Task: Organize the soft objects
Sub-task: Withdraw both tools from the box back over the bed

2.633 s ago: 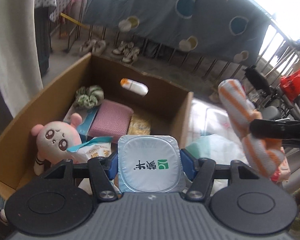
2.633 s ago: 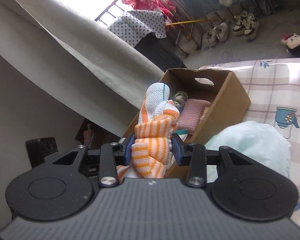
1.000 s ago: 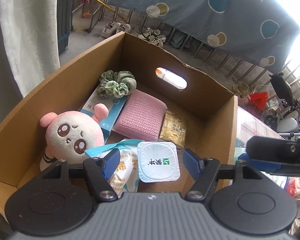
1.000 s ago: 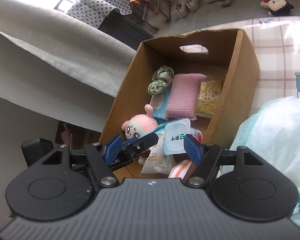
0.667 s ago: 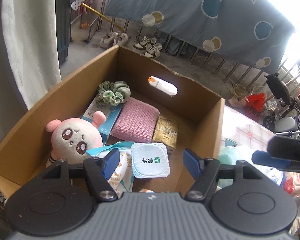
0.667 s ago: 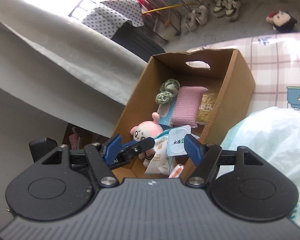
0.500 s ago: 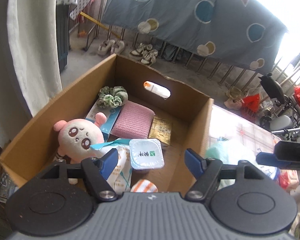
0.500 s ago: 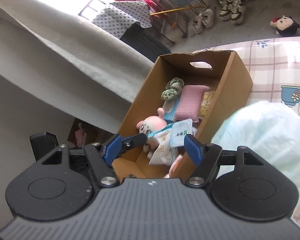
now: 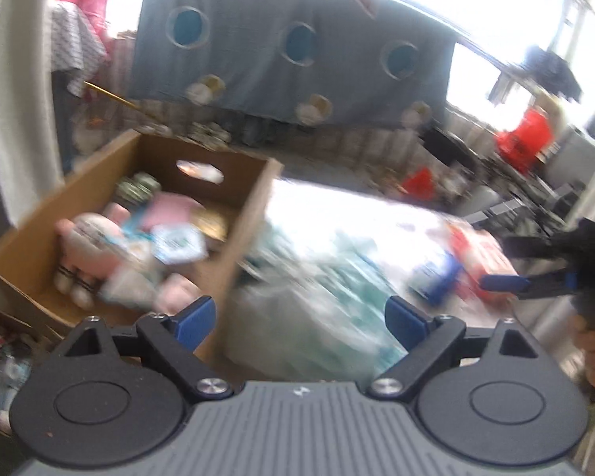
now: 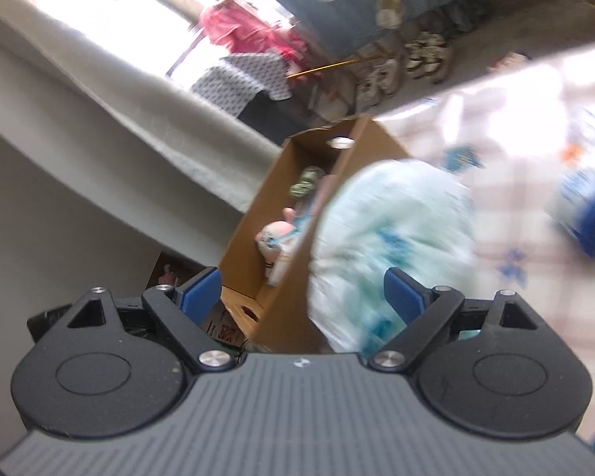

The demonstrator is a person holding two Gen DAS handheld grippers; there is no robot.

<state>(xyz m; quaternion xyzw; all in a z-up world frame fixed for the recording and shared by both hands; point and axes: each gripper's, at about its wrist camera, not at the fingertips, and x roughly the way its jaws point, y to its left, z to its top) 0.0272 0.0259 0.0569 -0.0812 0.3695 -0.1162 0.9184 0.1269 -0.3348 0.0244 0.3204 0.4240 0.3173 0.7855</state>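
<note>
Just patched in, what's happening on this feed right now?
A person is sorting soft things into a cardboard box with a claw in each hand. The left claw and the right claw both hold nothing, their jaws opening. The box already holds a pink plush toy and other items, blurred here. A pale green plastic bag sits beside the box on the checked cloth.

Black claw (image 9: 300, 313) linkages, blue pads (image 9: 196, 316), silver screws, ribbed grey housing.
</note>
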